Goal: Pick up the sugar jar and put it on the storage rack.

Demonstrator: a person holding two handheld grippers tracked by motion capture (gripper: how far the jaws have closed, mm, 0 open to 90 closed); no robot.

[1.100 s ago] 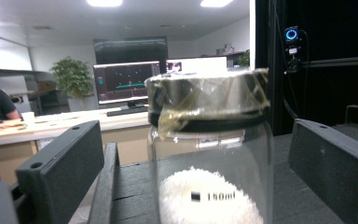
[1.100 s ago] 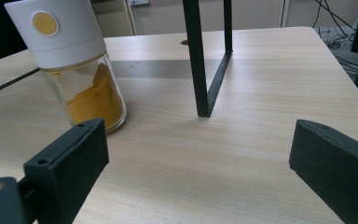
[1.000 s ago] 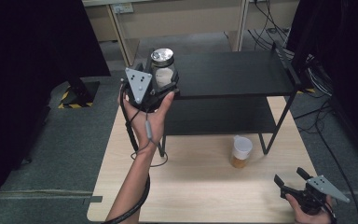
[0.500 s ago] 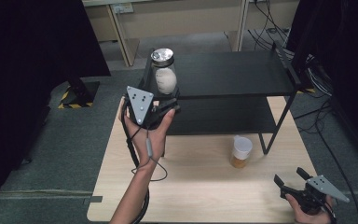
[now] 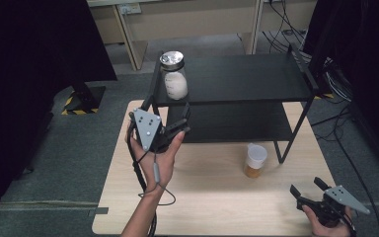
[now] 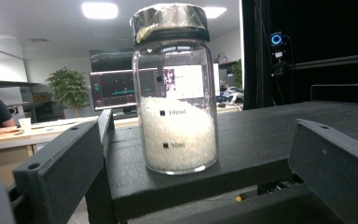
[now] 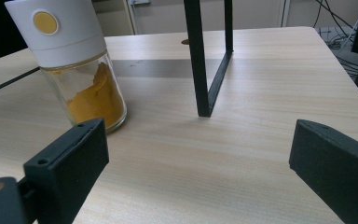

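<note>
left gripper [image 5: 180, 129] backed off jar [image 5: 174, 76], shelf rack [image 5: 256, 79] edge between, spice bottle [image 5: 254, 160] near

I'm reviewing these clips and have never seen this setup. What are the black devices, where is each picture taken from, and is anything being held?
A person holds a hand-worked claw in each hand. The high view looks down on a wooden table with a black shelf rack. The left claw is open below the shelf edge; its own camera faces a jar of white grains standing on the top shelf. The right claw rests open near the table's front edge; its camera sees a white-capped jar of orange powder on the table. Nothing is held.
</note>
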